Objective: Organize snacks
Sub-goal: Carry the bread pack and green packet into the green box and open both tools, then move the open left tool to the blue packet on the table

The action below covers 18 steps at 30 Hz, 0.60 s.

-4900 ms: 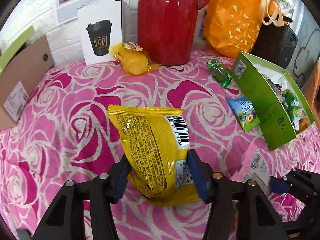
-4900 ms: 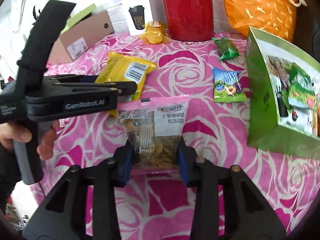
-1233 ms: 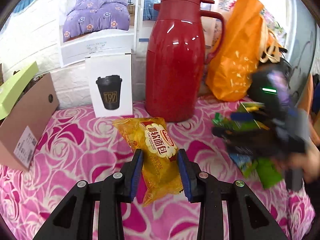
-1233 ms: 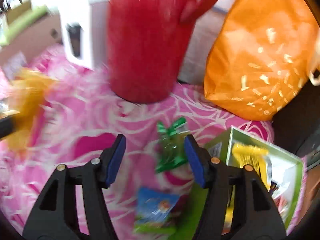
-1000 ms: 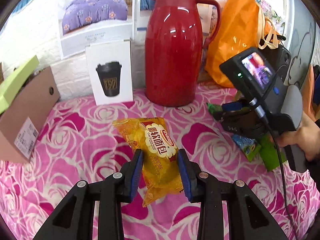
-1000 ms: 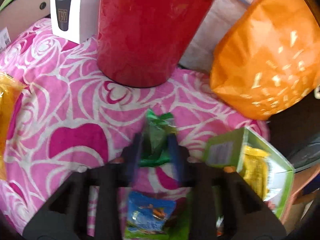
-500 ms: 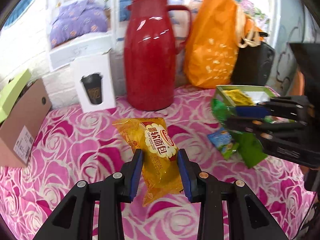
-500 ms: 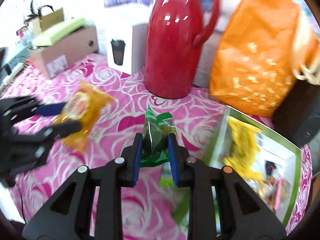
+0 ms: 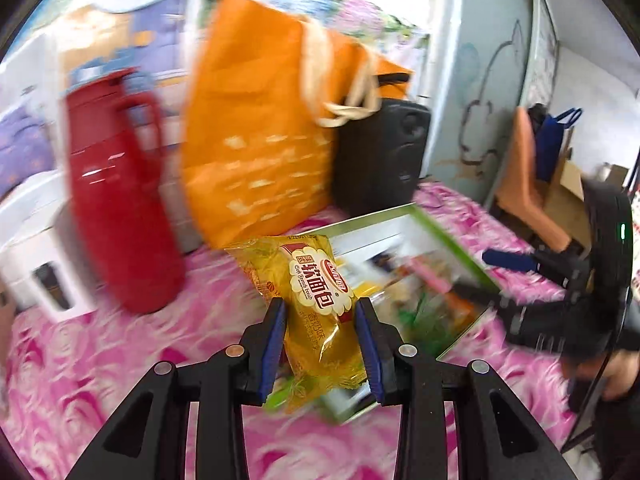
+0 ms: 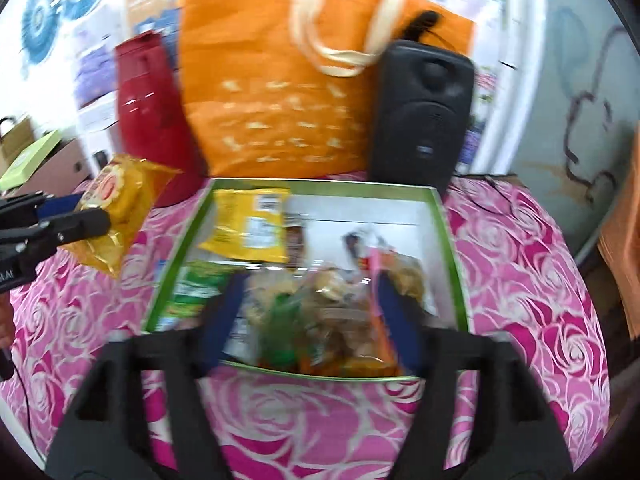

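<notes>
the bench [image 10: 520,264], under a pink rose-print cloth, carries an orange tote bag [image 10: 280,92], a red thermos jug [image 9: 116,200], a black speaker [image 10: 420,116] and, in front of them, the green snack box [image 10: 448,224], lying open and already holding several packets.

the right claw [image 10: 308,312] hangs over the box with its jaws spread wide; they have just been opening, and a small green packet [image 10: 280,336] shows blurred between them, no longer pinched, among the snacks in the box. the left claw [image 9: 320,340] is clenched on a yellow bread packet [image 9: 320,300], held in the air at the box's left edge.

the likely trouble: both claws crowd the same opening, so the left could knock the right or the box rim, and a packet let go too early would land on the cloth outside.

the bread packet reads "soft bread" under chinese characters. other labels are too blurred to read.
</notes>
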Motion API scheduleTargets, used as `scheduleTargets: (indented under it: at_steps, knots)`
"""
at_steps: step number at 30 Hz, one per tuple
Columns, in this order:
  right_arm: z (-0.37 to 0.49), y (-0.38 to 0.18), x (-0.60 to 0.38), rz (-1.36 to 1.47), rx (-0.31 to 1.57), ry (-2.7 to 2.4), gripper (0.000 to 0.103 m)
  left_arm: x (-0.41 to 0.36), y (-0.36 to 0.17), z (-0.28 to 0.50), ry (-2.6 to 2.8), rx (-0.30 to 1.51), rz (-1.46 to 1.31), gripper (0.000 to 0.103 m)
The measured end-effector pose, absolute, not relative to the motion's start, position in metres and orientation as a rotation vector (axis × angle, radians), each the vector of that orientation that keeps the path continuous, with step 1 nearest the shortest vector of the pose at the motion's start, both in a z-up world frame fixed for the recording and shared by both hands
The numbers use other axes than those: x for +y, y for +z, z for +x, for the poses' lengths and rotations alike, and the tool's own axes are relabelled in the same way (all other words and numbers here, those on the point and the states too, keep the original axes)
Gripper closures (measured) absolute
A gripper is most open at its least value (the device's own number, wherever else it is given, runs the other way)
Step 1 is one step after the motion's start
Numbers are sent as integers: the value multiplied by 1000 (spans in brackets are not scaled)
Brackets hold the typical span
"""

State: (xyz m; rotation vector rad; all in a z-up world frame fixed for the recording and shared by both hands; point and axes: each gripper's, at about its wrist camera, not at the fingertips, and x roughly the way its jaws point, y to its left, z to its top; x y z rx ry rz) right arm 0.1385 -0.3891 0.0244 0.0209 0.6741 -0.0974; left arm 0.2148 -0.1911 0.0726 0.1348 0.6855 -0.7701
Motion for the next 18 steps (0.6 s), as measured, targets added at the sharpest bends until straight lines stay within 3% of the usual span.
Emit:
scheduleTargets:
  at_steps: [1, 3, 4, 11, 18]
  knots:
    - [137, 22, -394, 33, 672, -98, 25, -203, 73, 217, -785, 683, 123, 65]
    - [130, 18, -400, 50, 678, -77, 24, -217, 71, 217, -790, 682, 126, 31]
    - [129, 16, -400, 46, 681, -71, 23, -222, 69, 217, -753, 681, 133, 7]
    - [127, -10, -390, 74, 722, -19, 20, -199, 58, 222, -642, 665, 155, 3]
    - [121, -17, -355, 73, 709, 67, 20, -148, 21, 262, -482, 819, 24, 4]
